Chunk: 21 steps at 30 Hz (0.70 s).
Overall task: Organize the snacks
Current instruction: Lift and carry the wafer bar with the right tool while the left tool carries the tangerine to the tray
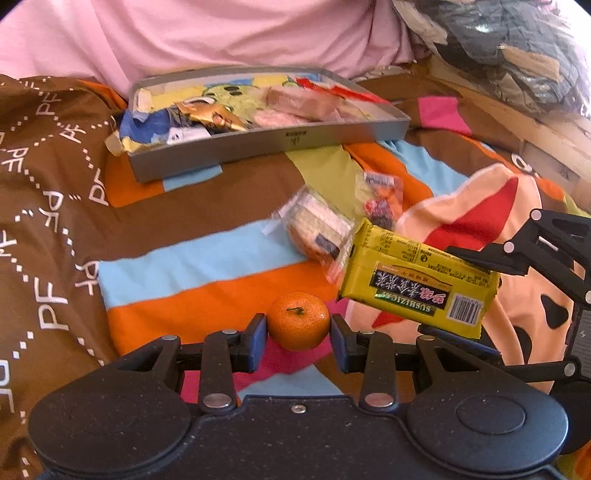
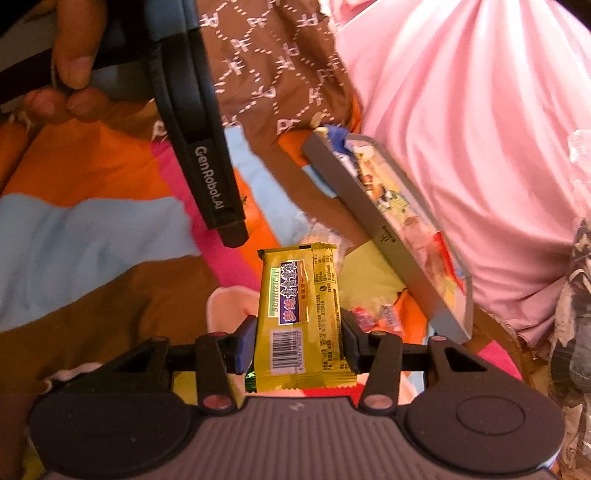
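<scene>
Nearest, in the left wrist view: left gripper (image 1: 298,341) set about a mandarin (image 1: 298,320) on the patterned bedspread (image 1: 166,266), pads at either flank, the left one touching or all but touching, the right a sliver off; judged closing, not yet clamped, fruit not lifted. Alongside to the right: right gripper (image 2: 298,341) clamped on a yellow snack bar (image 2: 301,317), packet upright between the fingers and clear of the bedding, hanging just above and right of the mandarin. Judged roughly midway: grey tray (image 1: 258,146) already carrying several wrappers, with one blue-and-yellow packet (image 1: 122,142) spilling over its near left corner. Still loose on the cover between grippers and tray: a clear-wrapped cracker pack (image 1: 317,227) and a small red-and-clear sweet packet (image 1: 378,197), plus the two items in hand. Room for moving: open cloth between the mandarin and the tray's near wall, no obstacle on that line for the left side; straight path of the right side crossing over the two loose packets, so height needed. Low tray rim, easily cleared; free space inside mostly toward the right end. Soft, rumpled ground, tray possibly not level. Beyond the tray: pink sheet (image 1: 221,33) rising close behind its far wall, limiting overshoot. Far right: clear bag of dark clothing (image 1: 517,48), well apart.
</scene>
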Each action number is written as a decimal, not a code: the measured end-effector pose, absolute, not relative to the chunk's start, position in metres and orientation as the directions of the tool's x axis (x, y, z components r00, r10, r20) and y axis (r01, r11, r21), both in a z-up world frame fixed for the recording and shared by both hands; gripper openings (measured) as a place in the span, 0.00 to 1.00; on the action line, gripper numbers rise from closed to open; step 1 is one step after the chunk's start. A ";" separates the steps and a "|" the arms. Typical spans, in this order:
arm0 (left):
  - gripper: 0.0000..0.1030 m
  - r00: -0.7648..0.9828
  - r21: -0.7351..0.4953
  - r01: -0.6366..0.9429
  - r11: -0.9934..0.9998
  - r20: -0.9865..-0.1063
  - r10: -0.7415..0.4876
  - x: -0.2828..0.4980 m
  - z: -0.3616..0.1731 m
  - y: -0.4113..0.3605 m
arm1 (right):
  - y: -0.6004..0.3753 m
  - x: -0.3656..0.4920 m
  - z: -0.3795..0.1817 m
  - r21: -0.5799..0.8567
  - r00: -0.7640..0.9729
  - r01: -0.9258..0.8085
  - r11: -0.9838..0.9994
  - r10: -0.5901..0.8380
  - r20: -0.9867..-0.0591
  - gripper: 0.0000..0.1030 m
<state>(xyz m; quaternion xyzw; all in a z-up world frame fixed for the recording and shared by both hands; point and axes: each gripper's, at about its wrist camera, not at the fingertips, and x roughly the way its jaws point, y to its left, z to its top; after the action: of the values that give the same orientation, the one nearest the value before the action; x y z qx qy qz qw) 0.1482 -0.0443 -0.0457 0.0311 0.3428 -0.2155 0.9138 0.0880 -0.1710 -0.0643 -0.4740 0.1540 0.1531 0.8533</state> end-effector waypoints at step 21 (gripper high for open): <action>0.38 0.836 -0.077 0.301 0.951 -0.458 -0.302 0.226 0.040 -0.019 | -0.155 0.174 0.016 -0.745 0.958 -0.286 0.603 0.162 -0.237 0.50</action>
<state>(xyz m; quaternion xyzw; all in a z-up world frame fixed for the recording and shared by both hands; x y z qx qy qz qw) 0.2261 -0.0193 0.0403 -0.0008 0.2390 -0.1571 0.9582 0.1743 -0.1551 0.0162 -0.4277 0.0727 0.1255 0.8922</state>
